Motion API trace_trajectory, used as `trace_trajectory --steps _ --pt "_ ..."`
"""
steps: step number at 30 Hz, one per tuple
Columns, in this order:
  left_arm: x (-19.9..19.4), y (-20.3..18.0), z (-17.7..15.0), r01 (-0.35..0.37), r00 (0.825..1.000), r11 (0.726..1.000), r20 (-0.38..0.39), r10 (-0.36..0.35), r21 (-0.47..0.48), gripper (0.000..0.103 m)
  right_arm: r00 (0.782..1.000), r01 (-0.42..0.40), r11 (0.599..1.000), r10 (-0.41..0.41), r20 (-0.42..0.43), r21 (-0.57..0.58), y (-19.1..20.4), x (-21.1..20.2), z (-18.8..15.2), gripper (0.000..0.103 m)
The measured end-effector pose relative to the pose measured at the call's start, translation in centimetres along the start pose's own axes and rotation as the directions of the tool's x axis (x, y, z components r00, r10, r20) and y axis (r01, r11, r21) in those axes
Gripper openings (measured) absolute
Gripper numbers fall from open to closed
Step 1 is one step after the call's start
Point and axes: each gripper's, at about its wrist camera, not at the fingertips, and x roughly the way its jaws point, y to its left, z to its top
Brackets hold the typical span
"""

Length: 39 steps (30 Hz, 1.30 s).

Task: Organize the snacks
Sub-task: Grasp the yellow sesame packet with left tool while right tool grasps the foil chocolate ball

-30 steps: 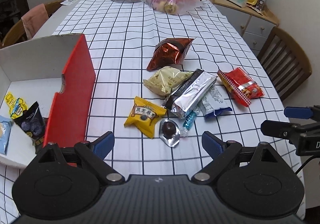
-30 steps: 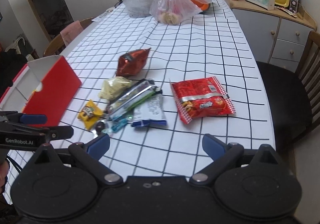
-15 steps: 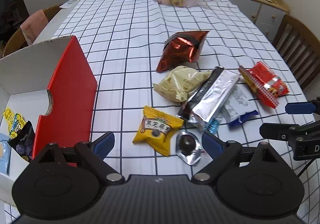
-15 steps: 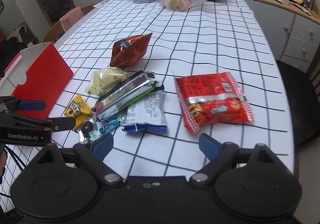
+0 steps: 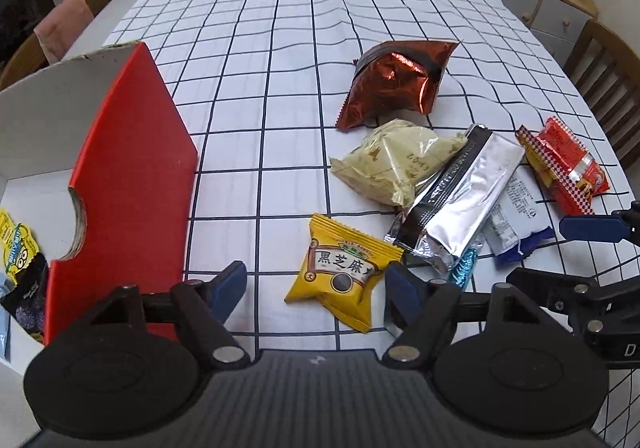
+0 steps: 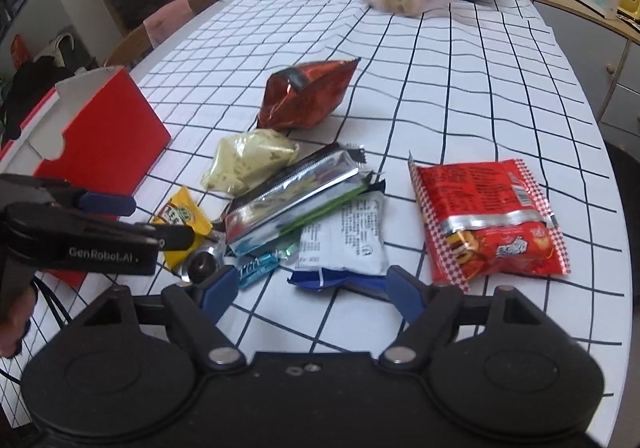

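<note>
- The left tongs point(image 5: 314, 284) point steeply down, seen from behind over their black body; both blue-tipped fingers point(image 5: 228, 284) show.
- Their jaws have just been closing and stand partly apart, pads pressing on nothing.
- The right tongs point(image 6: 310, 286) tilt down likewise, blue fingers point(image 6: 404, 288) spread; their jaws too have just been closing, gripping nothing.
- In the right wrist view the left tongs reach in from the left edge, held by a hand point(image 6: 18, 312) of which only a little shows.
- In the left wrist view the right tongs come in from the right edge, one blue finger above one black.
</note>
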Motion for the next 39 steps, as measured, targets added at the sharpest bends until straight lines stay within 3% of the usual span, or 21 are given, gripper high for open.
trace_trajectory --steps 3,7,15,19,26,39 --pt "0.6 0.1 0.1 0.016 1.0 1.0 -0.022 -0.016 0.006 0.071 1.0 0.02 1.0 -0.02 -0.004 0.012 -0.1 0.5 0.1 0.078" --pt "1.2 0.1 0.1 0.024 0.999 1.0 -0.037 -0.023 0.017 0.059 1.0 0.004 1.0 -0.004 -0.002 0.001 0.7 0.3 -0.3 0.077" --pt "1.0 0.6 0.3 0.045 0.999 0.999 -0.016 -0.045 -0.001 0.039 1.0 -0.027 0.989 0.029 0.01 -0.143 4.6 0.0 -1.2 0.076" --pt "0.7 1.1 0.1 0.039 0.999 0.999 -0.006 -0.039 -0.031 0.036 0.999 -0.045 0.977 0.049 0.011 -0.21 6.6 0.7 -1.0 0.072" --pt "-1.4 2.6 -0.5 0.061 0.998 0.993 0.024 -0.059 -0.1 0.033 0.997 -0.081 0.959 0.08 -0.014 -0.272 9.0 2.2 -0.9 0.053" --pt "-2.9 3.1 -1.6 0.113 0.993 0.986 0.035 -0.109 -0.122 0.033 1.0 0.002 0.956 -0.006 -0.012 -0.293 9.6 3.9 -0.8 0.038"
